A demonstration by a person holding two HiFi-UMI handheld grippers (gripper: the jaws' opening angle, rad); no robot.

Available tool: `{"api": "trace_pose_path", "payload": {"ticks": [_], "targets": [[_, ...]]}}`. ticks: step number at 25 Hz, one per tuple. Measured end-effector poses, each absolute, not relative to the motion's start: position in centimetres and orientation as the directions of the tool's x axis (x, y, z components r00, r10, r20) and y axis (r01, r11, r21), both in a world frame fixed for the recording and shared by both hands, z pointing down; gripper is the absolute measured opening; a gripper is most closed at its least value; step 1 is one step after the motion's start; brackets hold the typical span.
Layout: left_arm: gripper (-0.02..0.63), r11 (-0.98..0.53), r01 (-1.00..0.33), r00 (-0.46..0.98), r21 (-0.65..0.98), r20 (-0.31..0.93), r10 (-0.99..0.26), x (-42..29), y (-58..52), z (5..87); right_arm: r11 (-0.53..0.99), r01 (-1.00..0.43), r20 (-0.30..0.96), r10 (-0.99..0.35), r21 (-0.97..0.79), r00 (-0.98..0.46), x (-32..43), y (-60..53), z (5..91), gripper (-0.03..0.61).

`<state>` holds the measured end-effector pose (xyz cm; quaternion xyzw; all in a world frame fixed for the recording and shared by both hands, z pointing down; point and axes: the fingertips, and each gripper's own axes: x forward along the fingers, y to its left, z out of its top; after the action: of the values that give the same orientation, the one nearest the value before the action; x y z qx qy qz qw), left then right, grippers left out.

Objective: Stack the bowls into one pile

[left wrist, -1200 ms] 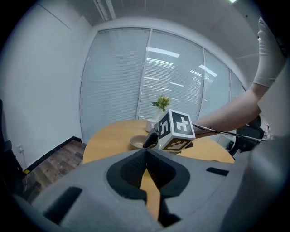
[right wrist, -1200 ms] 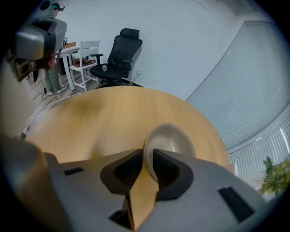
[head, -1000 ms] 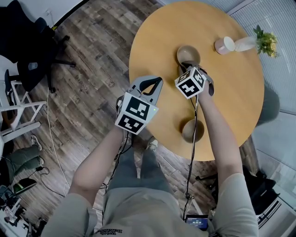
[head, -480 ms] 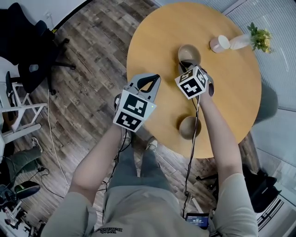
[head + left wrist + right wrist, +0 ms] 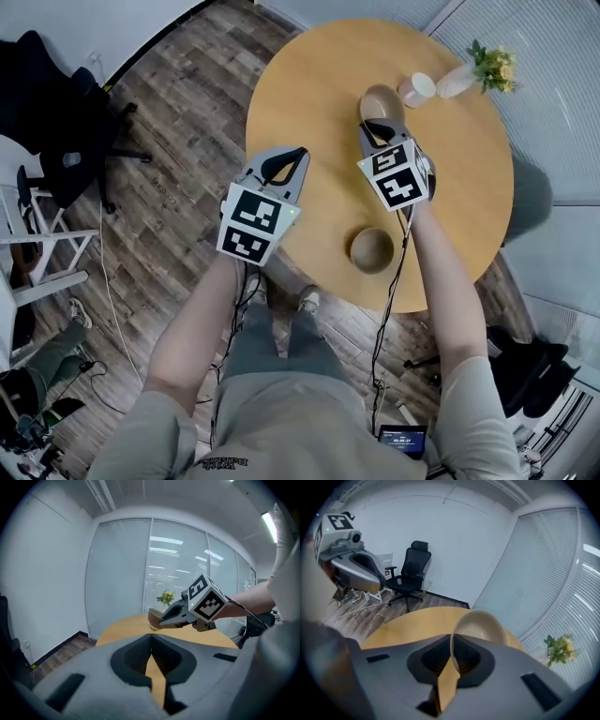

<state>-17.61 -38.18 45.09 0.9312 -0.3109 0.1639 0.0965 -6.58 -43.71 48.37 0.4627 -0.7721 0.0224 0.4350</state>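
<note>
Right gripper view: right tongs (image 5: 451,652) clamped on bowl (image 5: 482,625) rim.

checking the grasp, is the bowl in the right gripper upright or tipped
Tipped: the right gripper pinches the bowl by its rim, its mouth facing sideways, not up.

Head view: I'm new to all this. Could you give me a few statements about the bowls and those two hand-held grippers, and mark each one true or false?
1. The right gripper is clamped on the rim of the far bowl. True.
2. The left gripper holds the near bowl. False: its jaws are together with nothing between them, and that bowl sits on the table.
3. The two bowls are stacked in one pile. False: they are well apart.
4. Yellow flowers lie at the table's far edge. True.
</note>
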Motion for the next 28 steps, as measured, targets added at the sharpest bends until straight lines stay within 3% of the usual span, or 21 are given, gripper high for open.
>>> {"api": "trace_pose_path", "payload": {"ticks": [13,28], "targets": [[0.018,-0.792,-0.61,0.766,-0.034,0.234,-0.599,-18.6,-35.7,34.3,0.511,-0.804,0.517,-0.798,0.304,-0.311,-7.6,-36.8,35.2,0.035],[0.018,-0.791,-0.599,0.788,-0.125,0.08,-0.61,-19.6,-28.7,24.2,0.429,-0.861,0.31,-0.887,0.273,-0.343,-7.2,-26.1,22.9,0.035]]}}
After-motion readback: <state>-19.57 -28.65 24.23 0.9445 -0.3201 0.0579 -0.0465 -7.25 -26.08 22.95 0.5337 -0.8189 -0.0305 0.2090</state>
